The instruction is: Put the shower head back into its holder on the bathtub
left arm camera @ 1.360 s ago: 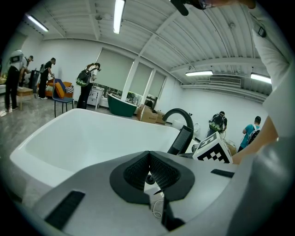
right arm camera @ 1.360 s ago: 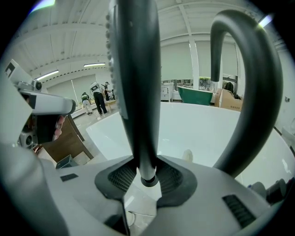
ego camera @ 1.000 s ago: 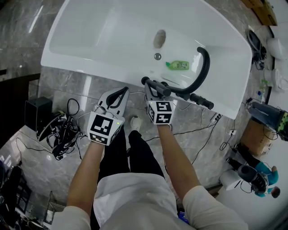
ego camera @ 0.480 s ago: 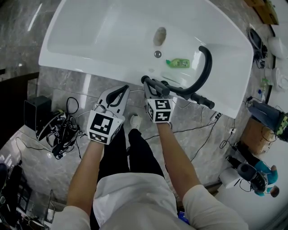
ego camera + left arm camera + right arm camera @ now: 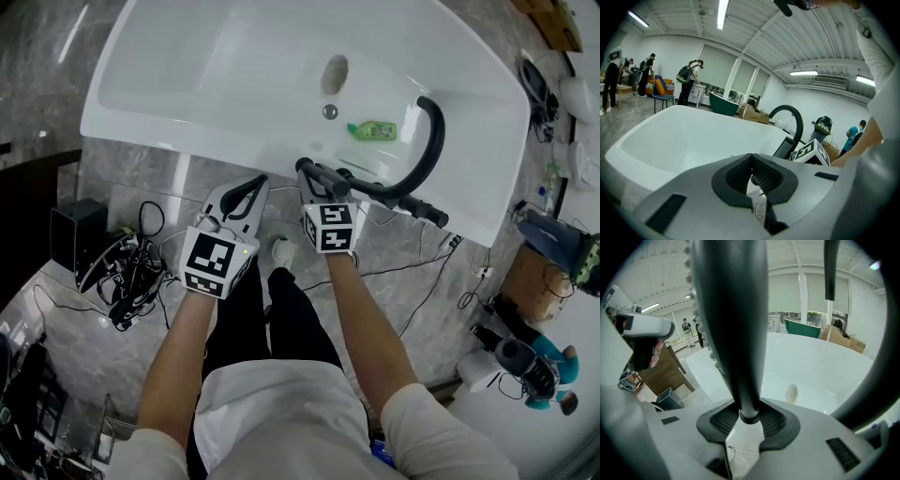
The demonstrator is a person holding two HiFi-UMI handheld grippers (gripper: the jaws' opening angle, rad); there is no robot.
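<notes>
Right gripper view alone shows jaws clamping the shower head [image 5: 736, 324].

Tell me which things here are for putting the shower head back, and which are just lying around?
For the job:
- shower head, gripped by the right gripper
- bathtub

Just lying about:
- green bottle, inside the bathtub
- tangle of cables and black box, on the floor
- left gripper, shut on nothing

No lettering is legible; the green bottle's [image 5: 371, 131] label is too small.
</notes>
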